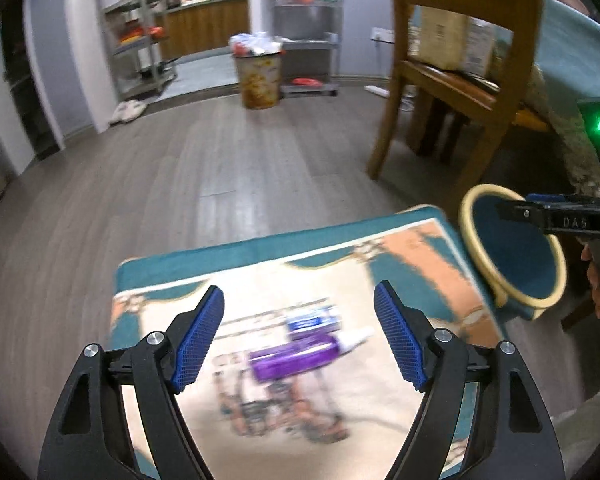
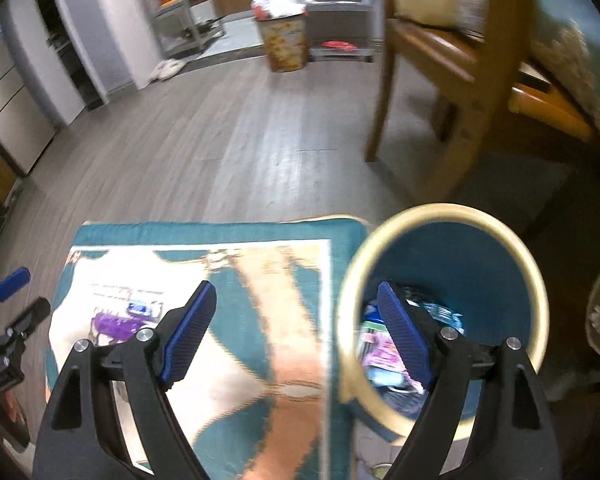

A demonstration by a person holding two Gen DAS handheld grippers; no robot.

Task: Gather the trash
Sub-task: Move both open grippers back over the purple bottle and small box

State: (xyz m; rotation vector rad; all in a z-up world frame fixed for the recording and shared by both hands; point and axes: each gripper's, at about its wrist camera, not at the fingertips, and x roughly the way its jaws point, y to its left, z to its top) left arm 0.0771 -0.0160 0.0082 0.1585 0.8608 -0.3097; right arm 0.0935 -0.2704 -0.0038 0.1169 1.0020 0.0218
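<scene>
- While both tools hang over the mat, the left gripper (image 1: 299,336) has its blue pads spread wide with nothing between them, and the right gripper (image 2: 296,334) is just as wide and just as empty.
- Trash to collect: a purple squeeze tube with a white cap (image 1: 300,356) lies on the teal and cream patterned mat (image 1: 400,240), touching a small blue and white pack (image 1: 312,322) on its far side.
- From the right wrist view, that same tube (image 2: 114,326) sits well left of the jaws, near the mat's left part.
- Handling call: the tube looks light and soft-walled, likely to squash and a bit slick, so I'd pinch it across the purple body at mid-length, not at the narrow cap end.
- The little pack looks flat and light; it may slide on the mat, so a pinch across its short sides seems safest.
- Drop-off: a round teal bin with a cream rim (image 2: 440,220) stands just off the mat's right edge, already holding crumpled wrappers (image 2: 384,356).
- Hard to read: motion blur smears the mat's print and the labels on both items, so no brand or wording comes through.
- The right finger hides part of the bin's contents; how full it is, I cannot tell.
- At the left view's right edge, a person's hand (image 1: 598,288) is cut off by the frame.
</scene>
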